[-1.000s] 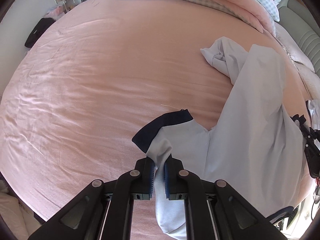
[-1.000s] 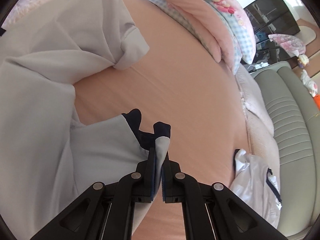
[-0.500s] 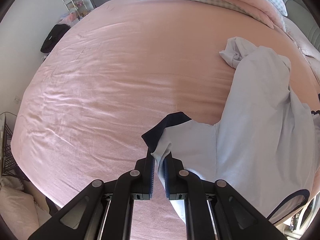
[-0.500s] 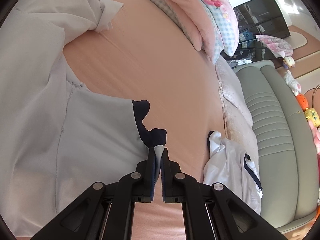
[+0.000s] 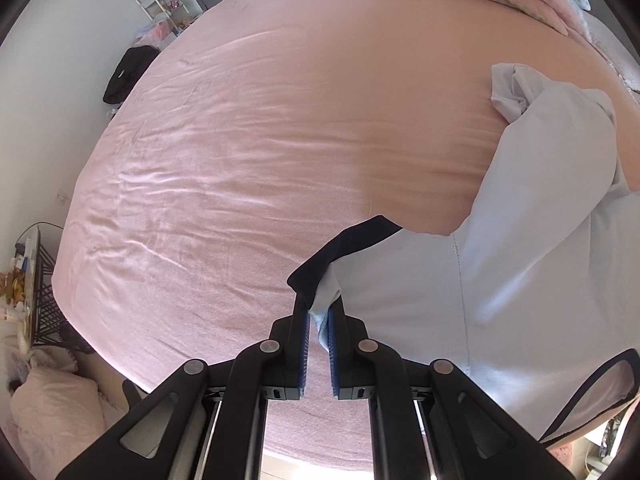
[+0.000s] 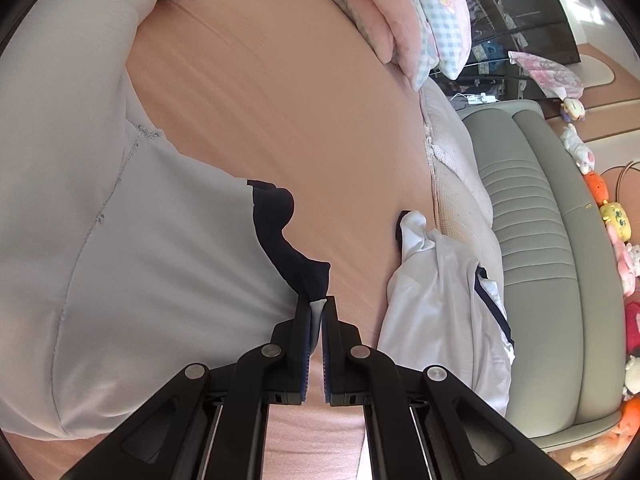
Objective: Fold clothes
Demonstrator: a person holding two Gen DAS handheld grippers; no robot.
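Note:
A pale blue shirt with navy trim lies spread on the pink bed sheet. My left gripper is shut on one sleeve end, just behind its navy cuff. My right gripper is shut on the other sleeve end, behind its navy cuff; the shirt body stretches away to the left. The far end of the shirt is bunched up. Both sleeves are held low over the sheet.
A second white garment with navy trim lies crumpled at the bed's right edge. Pink and checked bedding is piled at the far side. A grey padded headboard with soft toys is on the right. A wire rack stands left of the bed.
Both grippers have pulled back and apart with the sleeves held. The shirt has slid toward me and spread flatter; more of the bed and its left edge now shows.

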